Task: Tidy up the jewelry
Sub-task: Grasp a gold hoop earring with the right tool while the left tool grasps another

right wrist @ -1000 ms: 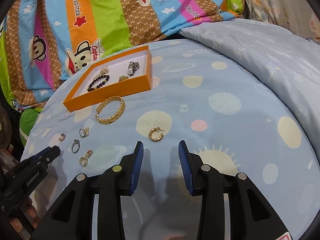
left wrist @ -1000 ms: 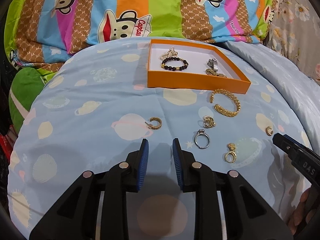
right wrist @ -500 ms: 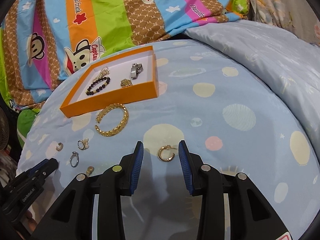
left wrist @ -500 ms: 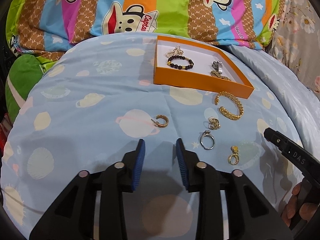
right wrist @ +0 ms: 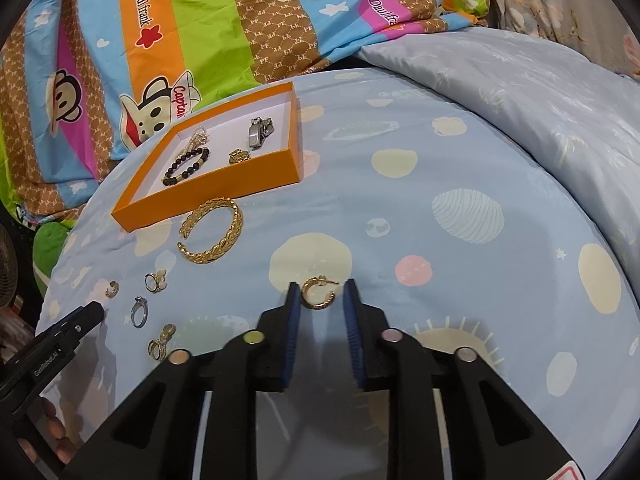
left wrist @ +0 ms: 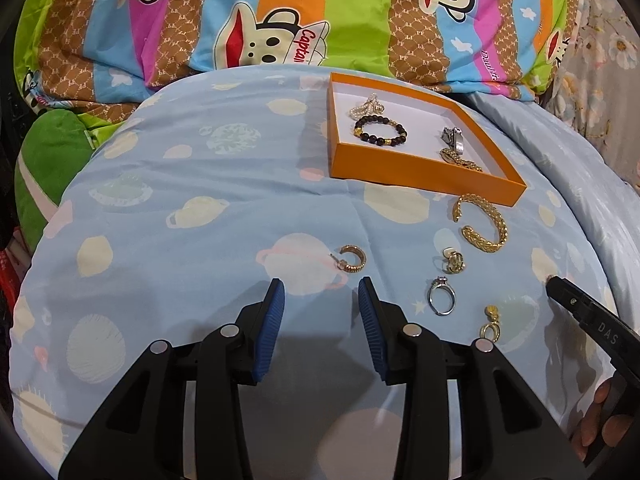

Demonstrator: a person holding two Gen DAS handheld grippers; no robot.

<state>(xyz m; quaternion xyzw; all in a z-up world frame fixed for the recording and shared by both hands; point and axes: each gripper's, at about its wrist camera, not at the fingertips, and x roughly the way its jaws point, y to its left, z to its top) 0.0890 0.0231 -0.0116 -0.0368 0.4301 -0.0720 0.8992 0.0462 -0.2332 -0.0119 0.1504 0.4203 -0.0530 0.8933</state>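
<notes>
In the right wrist view a gold hoop earring [right wrist: 318, 295] lies on the blue bedspread between the blue pads of my right gripper [right wrist: 320, 290]. The jaws are closing and a sliver of gap still shows on each side. A second gold hoop earring [left wrist: 352, 258] rests just ahead of my left gripper [left wrist: 321, 294], whose jaws are opening with nothing between them. The orange box [left wrist: 420, 178] at the back holds a dark bead bracelet [left wrist: 380, 130], a pearl piece and a silver clasp. In front of it lie a gold cuff [left wrist: 480, 224], a small gold ring [left wrist: 454, 262], a silver ring [left wrist: 440, 302] and a gold drop earring [left wrist: 492, 324].
A striped cartoon-monkey quilt [left wrist: 280, 20] is heaped behind the box. A green cushion [left wrist: 48, 160] sits at the left edge and a pale blue duvet [right wrist: 520, 100] rises on the right. The right gripper's black finger [left wrist: 580, 308] reaches in beside the drop earring.
The right gripper came forward until the hoop earring lay between its pads, then its jaws narrowed around it. The left jaws spread wider and the other hoop earring sits a little nearer.
</notes>
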